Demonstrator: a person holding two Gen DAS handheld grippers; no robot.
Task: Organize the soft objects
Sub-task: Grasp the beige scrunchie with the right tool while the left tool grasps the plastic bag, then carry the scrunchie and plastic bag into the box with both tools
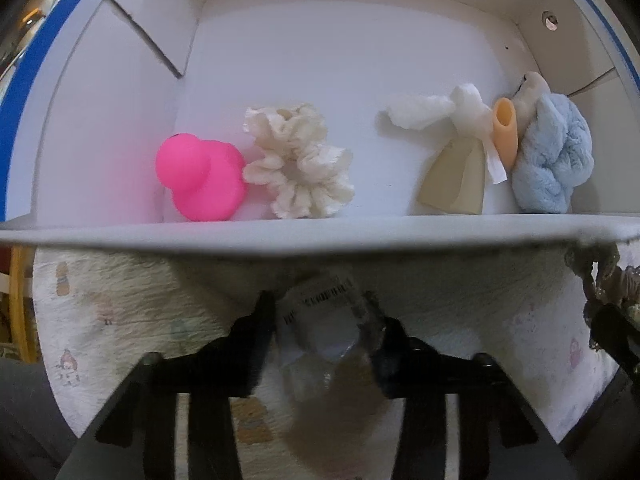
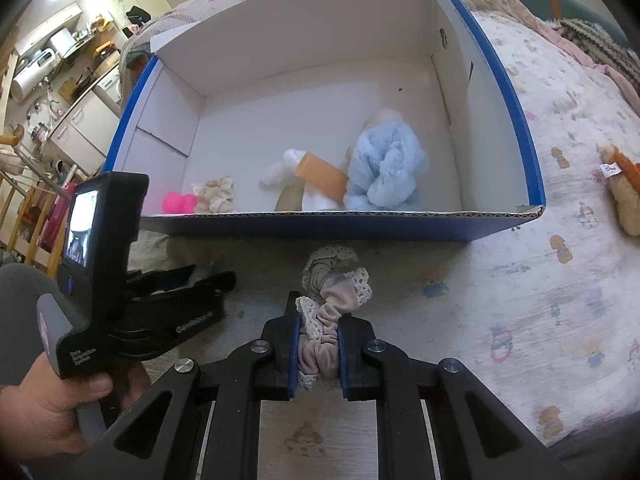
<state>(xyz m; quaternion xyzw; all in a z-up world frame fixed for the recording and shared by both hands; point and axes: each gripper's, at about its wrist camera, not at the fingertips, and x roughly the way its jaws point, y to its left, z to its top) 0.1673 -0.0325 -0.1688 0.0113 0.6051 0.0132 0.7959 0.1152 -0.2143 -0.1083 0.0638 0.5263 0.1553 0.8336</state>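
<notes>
1. Bottom centre of the right wrist view: our right gripper (image 2: 319, 350) pinches a lace-trimmed scrunchie (image 2: 330, 300).
2. Our left gripper (image 1: 326, 334) has its jaws around a clear packet (image 1: 326, 332) (contact unclear), on the bedspread (image 2: 540, 280).
3. Beyond, the blue box (image 2: 534, 168) holds a pink toy (image 1: 200, 178), cream scrunchie (image 1: 298, 168) and blue plush (image 1: 554, 156).

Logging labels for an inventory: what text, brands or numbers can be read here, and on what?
Barcode label on the packet: blurred, unreadable.
White print on the left gripper: too small to read.
Tag on the plush toy: too small to read.
Nothing reads clearly enough to quote.
</notes>
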